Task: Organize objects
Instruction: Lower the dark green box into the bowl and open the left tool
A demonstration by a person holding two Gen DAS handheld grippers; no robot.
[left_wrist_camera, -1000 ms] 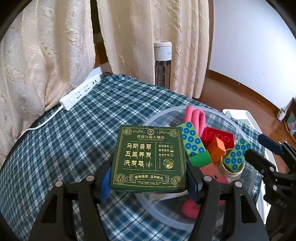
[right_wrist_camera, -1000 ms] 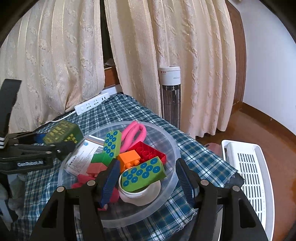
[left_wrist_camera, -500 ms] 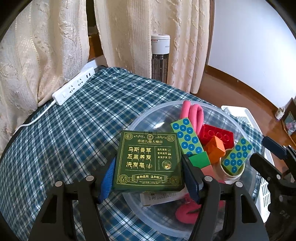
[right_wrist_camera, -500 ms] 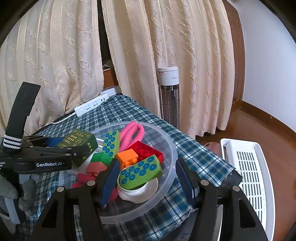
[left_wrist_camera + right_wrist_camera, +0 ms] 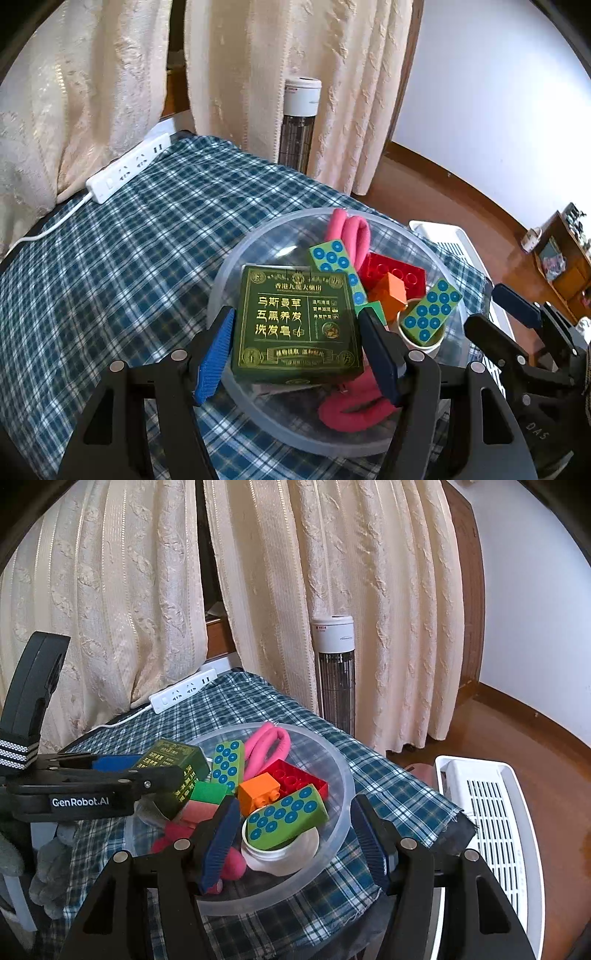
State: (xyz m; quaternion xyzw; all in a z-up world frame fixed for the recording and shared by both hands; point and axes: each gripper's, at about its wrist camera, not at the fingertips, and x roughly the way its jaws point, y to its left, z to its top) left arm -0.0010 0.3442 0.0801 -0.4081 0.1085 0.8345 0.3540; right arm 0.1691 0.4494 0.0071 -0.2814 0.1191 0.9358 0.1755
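Observation:
My left gripper [image 5: 297, 343] is shut on a dark green box [image 5: 297, 321] with gold lettering and holds it over the left part of a clear plastic bowl [image 5: 236, 266]. The bowl holds a red brick [image 5: 402, 271], an orange brick [image 5: 391, 290], green blocks with blue dots [image 5: 334, 258], a pink loop [image 5: 351, 232] and a white cup [image 5: 424, 341]. In the right wrist view the box [image 5: 173, 764] hangs above the bowl [image 5: 341, 775] in the left gripper [image 5: 147, 771]. My right gripper [image 5: 291, 834] is open and empty at the bowl's near rim.
The bowl sits near the right corner of a table with a blue checked cloth [image 5: 129, 240]. A white power strip [image 5: 127, 170] lies at the cloth's far edge by cream curtains. A white tower fan [image 5: 334, 664] and a white slatted rack [image 5: 487, 812] stand on the floor.
My left gripper has carried the green box forward and right, from the bowl's left rim to over the bowl. The right gripper has barely moved.

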